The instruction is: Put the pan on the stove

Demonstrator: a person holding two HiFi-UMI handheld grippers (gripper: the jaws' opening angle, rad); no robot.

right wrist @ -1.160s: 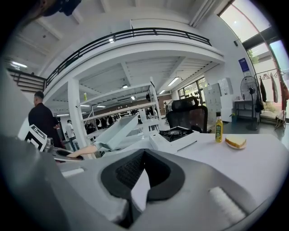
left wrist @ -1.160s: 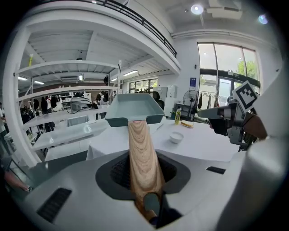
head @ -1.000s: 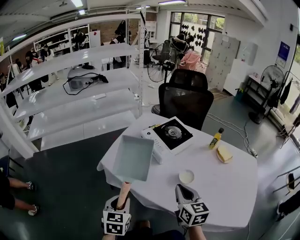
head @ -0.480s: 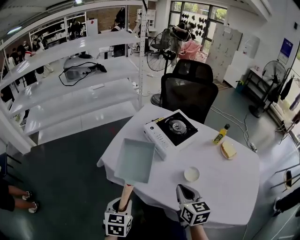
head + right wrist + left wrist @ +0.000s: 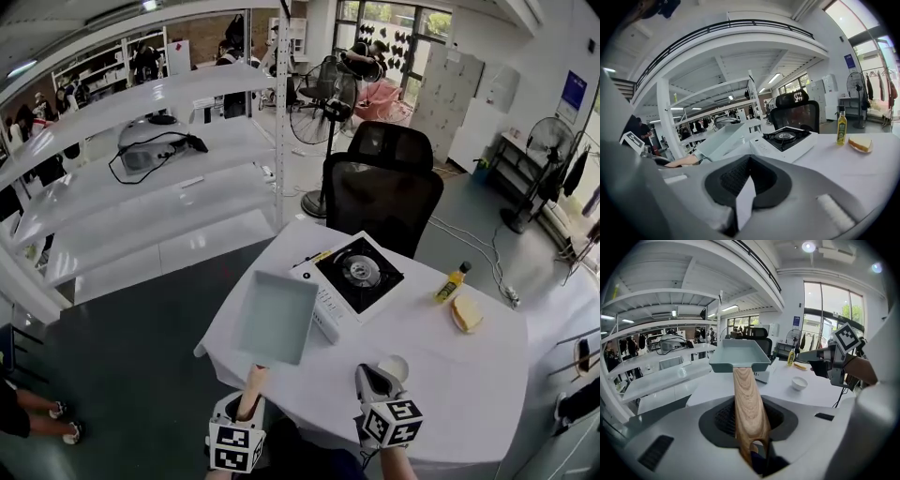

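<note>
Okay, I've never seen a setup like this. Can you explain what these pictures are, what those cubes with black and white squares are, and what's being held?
There is no robot here. A person holds a two-jaw gripper in each hand, and the patterned cubes are part of those grippers. The head view comes from a camera on the person's head, looking down at a white table. The two gripper views come from cameras riding on each gripper, looking along its jaws.

The left gripper is shut on the wooden handle of a pale square pan, held up to the left of a portable stove. The right gripper is empty, with its jaws a little apart.

Also on the table are a small white bowl, a yellow bottle and what looks like a piece of bread.
</note>
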